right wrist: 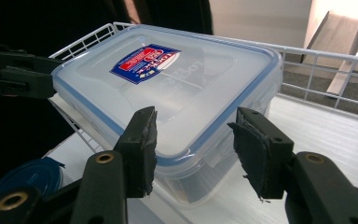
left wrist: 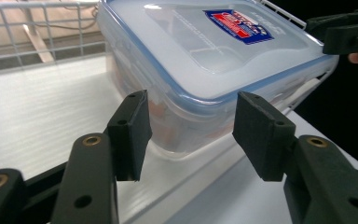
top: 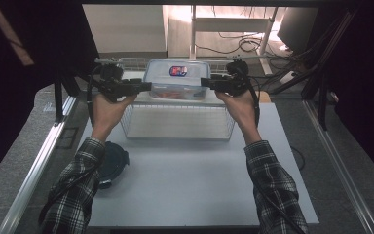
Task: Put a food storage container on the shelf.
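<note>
The clear plastic box with a blue-sealed lid and a red-and-blue label (top: 177, 80) sits in the far part of a white wire basket (top: 175, 131) on the pale grey worktop (top: 190, 180). The left claw (top: 148, 86) and right claw (top: 203, 83) flank its two ends — each with jaws parted, pads off the plastic, nothing gripped. A round dark blue lid (top: 111, 163) lies near the left sleeve.
</note>
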Motion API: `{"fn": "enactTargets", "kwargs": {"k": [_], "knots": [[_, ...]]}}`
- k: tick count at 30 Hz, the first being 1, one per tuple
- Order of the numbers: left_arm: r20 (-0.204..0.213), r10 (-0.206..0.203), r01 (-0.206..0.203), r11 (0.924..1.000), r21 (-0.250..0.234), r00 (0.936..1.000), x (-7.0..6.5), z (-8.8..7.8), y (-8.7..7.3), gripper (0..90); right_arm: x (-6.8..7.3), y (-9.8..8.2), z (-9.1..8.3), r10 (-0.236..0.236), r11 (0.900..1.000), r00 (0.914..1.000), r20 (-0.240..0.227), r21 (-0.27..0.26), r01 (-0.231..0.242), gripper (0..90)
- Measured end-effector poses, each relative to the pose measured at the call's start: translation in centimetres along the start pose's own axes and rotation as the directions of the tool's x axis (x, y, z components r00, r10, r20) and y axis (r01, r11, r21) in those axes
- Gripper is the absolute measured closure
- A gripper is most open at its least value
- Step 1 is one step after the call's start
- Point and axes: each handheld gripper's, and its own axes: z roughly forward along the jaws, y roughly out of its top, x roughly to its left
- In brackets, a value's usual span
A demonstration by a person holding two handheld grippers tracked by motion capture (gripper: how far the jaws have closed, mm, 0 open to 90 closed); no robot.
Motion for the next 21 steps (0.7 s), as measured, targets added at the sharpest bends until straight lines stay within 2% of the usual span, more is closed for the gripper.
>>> {"fn": "enactTargets", "kwargs": {"k": [5,8,9,11,12,14,15,16,17,19,20,21], "knots": [[0.027,-0.012,0.013,0.9996,-0.026,0.9995,-0.1,-0.4,-0.1,37.6,0.2,0.0,-0.3,-0.028,1.0,0.9995,0.012,-0.009,0.028,43.3],[0.02,-0.001,0.001,0.9993,-0.038,0.9998,-0.2,-0.8,-0.1,33.8,0.3,-0.2,-0.6,-0.032,0.999,0.9995,0.006,-0.018,0.033,42.4],[0.025,-0.003,0.004,0.9988,-0.048,0.9997,-0.2,-1.1,-0.1,35.0,0.5,-0.4,-0.9,-0.038,0.999,0.9992,-0.011,-0.017,0.038,47.2],[0.029,0.0,0.001,0.9985,-0.055,0.9996,-0.2,-1.2,-0.1,36.9,0.6,-0.5,-0.9,-0.042,0.999,0.999,-0.013,-0.013,0.042,48.9],[0.032,0.0,0.002,0.9982,-0.06,0.9995,-0.2,-1.4,-0.1,41.8,1.0,-0.8,-1.1,-0.072,0.997,0.9974,-0.008,0.0,0.072,53.1],[0.038,0.008,-0.005,0.9982,-0.06,0.9993,-0.3,-1.7,-0.3,43.2,1.2,-0.9,-1.1,-0.083,0.997,0.9966,-0.003,0.004,0.083,55.1],[0.04,0.008,-0.006,0.9979,-0.064,0.9992,-0.4,-1.8,-0.4,44.9,1.4,-1.0,-1.3,-0.093,0.996,0.9956,0.006,0.005,0.093,59.4],[0.055,0.007,-0.003,0.9975,-0.071,0.9985,-0.5,-2.1,-0.8,47.0,1.7,-1.4,-1.8,-0.093,0.996,0.9957,-0.003,-0.002,0.093,68.7],[0.055,0.007,-0.003,0.9975,-0.071,0.9985,-0.5,-2.1,-0.8,47.2,1.7,-1.4,-1.8,-0.093,0.996,0.9957,-0.003,-0.002,0.093,68.7],[0.076,-0.002,0.008,0.9966,-0.081,0.9971,-0.7,-2.4,-1.4,47.3,1.8,-1.9,-2.0,-0.084,0.996,0.9957,-0.039,0.001,0.084,78.7],[0.087,-0.005,0.012,0.9963,-0.085,0.9962,-0.7,-2.5,-1.7,46.9,2.0,-2.5,-1.7,-0.094,0.995,0.9937,-0.061,0.019,0.096,84.0],[0.091,-0.006,0.014,0.9961,-0.087,0.9958,-0.8,-2.5,-2.0,46.9,2.0,-2.5,-1.7,-0.094,0.995,0.9937,-0.061,0.019,0.096,84.0]]}}
